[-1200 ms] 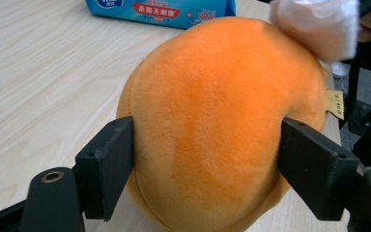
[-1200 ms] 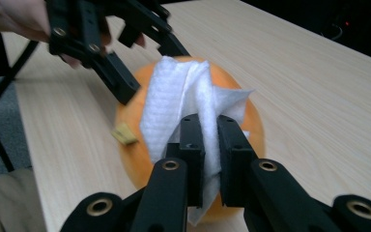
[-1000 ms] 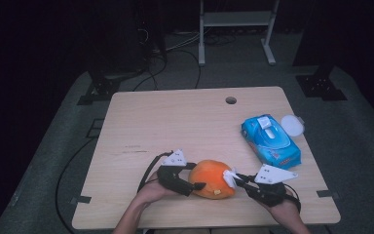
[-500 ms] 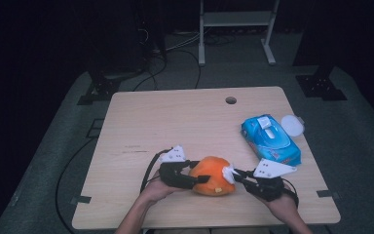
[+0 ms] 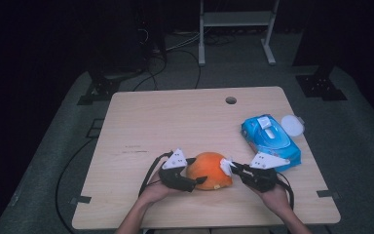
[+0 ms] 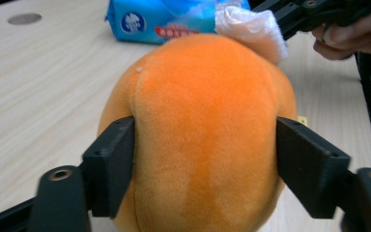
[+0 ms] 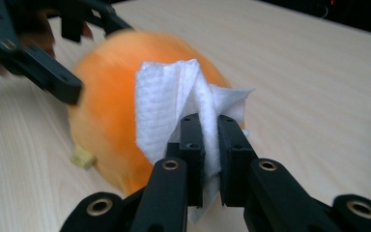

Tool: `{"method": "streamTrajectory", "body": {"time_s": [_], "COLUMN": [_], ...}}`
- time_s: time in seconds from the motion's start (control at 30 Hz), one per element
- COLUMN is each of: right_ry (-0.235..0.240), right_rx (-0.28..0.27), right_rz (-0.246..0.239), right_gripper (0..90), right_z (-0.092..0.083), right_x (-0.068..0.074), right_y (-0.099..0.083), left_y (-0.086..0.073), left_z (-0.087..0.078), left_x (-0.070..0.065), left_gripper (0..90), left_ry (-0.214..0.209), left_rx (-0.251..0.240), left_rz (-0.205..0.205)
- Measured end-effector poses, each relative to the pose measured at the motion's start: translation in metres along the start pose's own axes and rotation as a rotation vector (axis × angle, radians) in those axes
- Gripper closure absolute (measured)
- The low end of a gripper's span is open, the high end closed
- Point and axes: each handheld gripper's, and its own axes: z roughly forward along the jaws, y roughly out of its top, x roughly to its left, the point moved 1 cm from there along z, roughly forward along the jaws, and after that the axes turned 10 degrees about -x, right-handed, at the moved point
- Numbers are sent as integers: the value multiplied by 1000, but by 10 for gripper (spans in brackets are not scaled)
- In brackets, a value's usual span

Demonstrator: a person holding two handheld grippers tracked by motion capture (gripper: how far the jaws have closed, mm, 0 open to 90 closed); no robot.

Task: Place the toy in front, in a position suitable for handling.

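Observation:
An orange plush toy (image 5: 208, 169) lies near the table's front edge. My left gripper (image 6: 205, 145) has it between its jaws, one black pad pressed into each side. Those jaws have just been opening, and the plush still bulges around the pads. From the right, my right gripper (image 7: 207, 123) is shut on a crumpled white wipe (image 7: 169, 106). The wipe (image 5: 225, 165) rests against the plush's upper right side. In the left gripper view the wipe (image 6: 251, 26) sits on the far top of the plush, with the right hand behind it.
A blue pack of wet wipes (image 5: 270, 139) lies at the right of the wooden table (image 5: 175, 122), with a round white lid (image 5: 292, 125) beside it. A cable hole (image 5: 231, 100) is at the back. Cables trail from both grippers off the front edge.
My right gripper has shifted slightly left and away from me with the wipe, along the plush's right side. The left hand and the plush have stayed in place.

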Motion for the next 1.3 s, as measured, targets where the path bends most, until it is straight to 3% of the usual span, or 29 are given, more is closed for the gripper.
{"method": "streamTrajectory", "body": {"time_s": [0.07, 0.1, 0.13, 0.2, 0.4, 0.5, 0.6, 0.67, 0.97, 1.1, 1.3], "right_ry": [5, 7, 7, 7, 19, 54, 70, 63, -10, -10, 36], "right_rx": [21, 26, 28, 28, -8, -54, -67, -58, -11, -9, -32], "right_rz": [9, 11, 4, 2, -2, -6, -43, -59, -28, -36, -74], "right_gripper": [817, 817, 817, 817, 817, 817, 818, 818, 818, 818, 818], "right_z": [-2, -3, -3, -4, 2, 4, 8, 10, -4, -8, -1], "right_x": [0, 0, 0, 0, 9, 16, 24, 25, 2, 6, 23], "right_y": [-7, -9, -8, -6, 7, 19, 27, 26, 7, 8, 22], "left_y": [3, 4, 4, 1, -1, 0, 2, 1, 3, 7, 11], "left_z": [-5, -6, -6, -2, 1, 6, 8, 7, 7, 10, 14], "left_x": [5, 8, 10, 10, 3, -7, -13, -12, -10, -14, -21], "left_gripper": [195, 183, 181, 192, 253, 266, 270, 270, 249, 247, 251], "left_ry": [-29, -22, 1, 1, 1, -19, -15, -16, -21, -10, 5], "left_rx": [-45, -60, -41, -3, 19, 24, 41, 40, 15, 23, 38], "left_rz": [-83, -113, -115, -111, -44, 39, 81, 72, 49, 71, 105]}}
